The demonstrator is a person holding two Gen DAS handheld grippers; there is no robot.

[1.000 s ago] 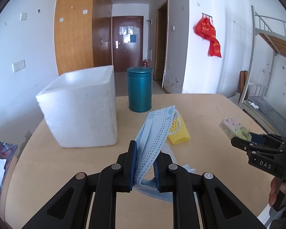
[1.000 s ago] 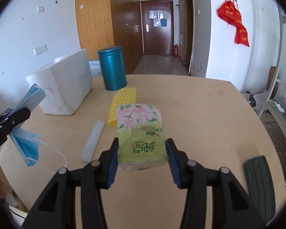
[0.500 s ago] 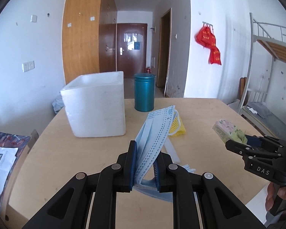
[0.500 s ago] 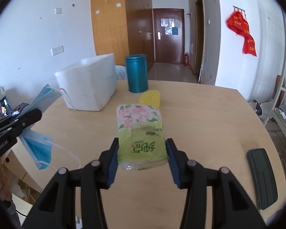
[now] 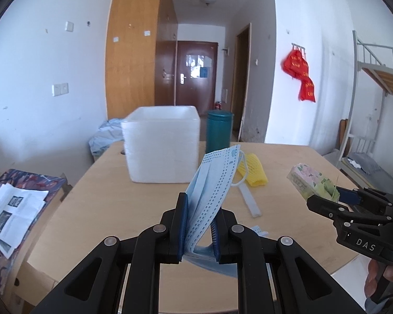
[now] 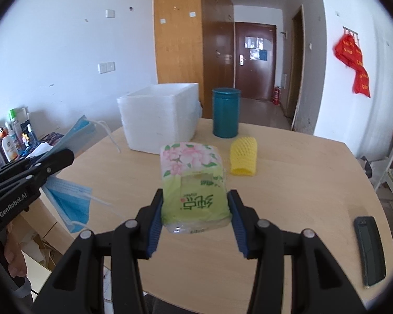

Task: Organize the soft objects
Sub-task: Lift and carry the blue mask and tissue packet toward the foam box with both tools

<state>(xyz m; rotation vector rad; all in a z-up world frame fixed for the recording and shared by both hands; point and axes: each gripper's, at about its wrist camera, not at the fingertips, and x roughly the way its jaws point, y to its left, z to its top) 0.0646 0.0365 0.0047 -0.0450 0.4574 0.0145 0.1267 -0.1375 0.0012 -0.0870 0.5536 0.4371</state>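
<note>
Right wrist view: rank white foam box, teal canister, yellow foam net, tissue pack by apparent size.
1. white foam box
2. tissue pack, though it is held in the right tool close to the camera, so its rank against the box is unsure
3. teal canister
4. yellow foam net

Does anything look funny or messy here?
A little. The blue face masks are bunched unevenly in the left gripper, one dangling loose below it. A dark phone lies close to the table's edge. Nothing looks spilled or broken.

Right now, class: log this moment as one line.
left gripper: shut on face mask | right gripper: shut on tissue pack
</note>
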